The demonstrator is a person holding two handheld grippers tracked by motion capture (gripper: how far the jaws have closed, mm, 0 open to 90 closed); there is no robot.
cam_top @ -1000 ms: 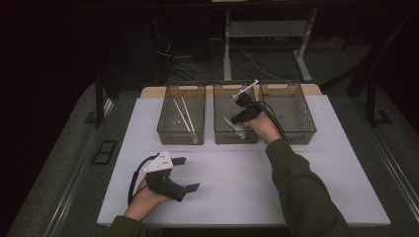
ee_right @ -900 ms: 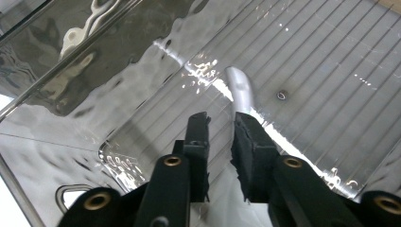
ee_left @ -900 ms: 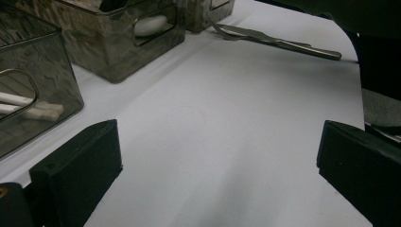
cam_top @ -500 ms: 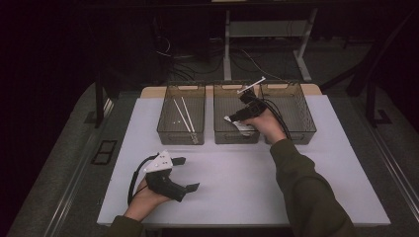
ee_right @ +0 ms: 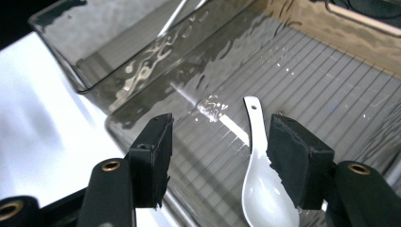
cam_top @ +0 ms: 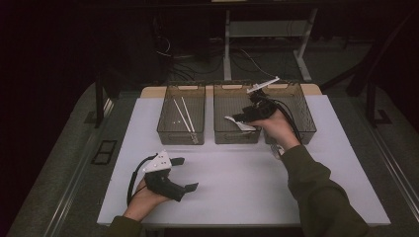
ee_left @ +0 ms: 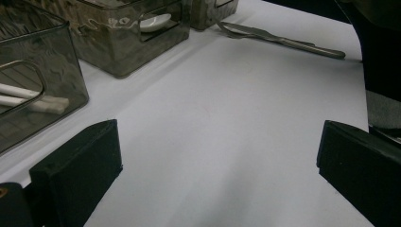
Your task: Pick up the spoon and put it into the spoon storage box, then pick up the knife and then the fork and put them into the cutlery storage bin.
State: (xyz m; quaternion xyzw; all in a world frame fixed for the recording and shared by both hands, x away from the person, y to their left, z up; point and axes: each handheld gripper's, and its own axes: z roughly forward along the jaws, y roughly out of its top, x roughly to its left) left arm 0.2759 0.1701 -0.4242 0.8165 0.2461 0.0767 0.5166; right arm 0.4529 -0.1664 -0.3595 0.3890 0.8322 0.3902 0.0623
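Letting go: my right gripper (ee_right: 220,156) has just been opening, nothing pinched | white spoon (ee_right: 265,189) lies in middle bin (cam_top: 237,136), sorted | left gripper (ee_left: 217,170) wide apart, resting.

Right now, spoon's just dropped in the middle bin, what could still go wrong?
1. The right gripper, jaws just opened, hangs close over the white spoon; a careless exit could clip it or the middle bin wall.
2. A metal fork lies by the bins under the person's sleeve, which could sweep it away.

White spoon (ee_right: 265,189) in middle bin (ee_right: 331,94)
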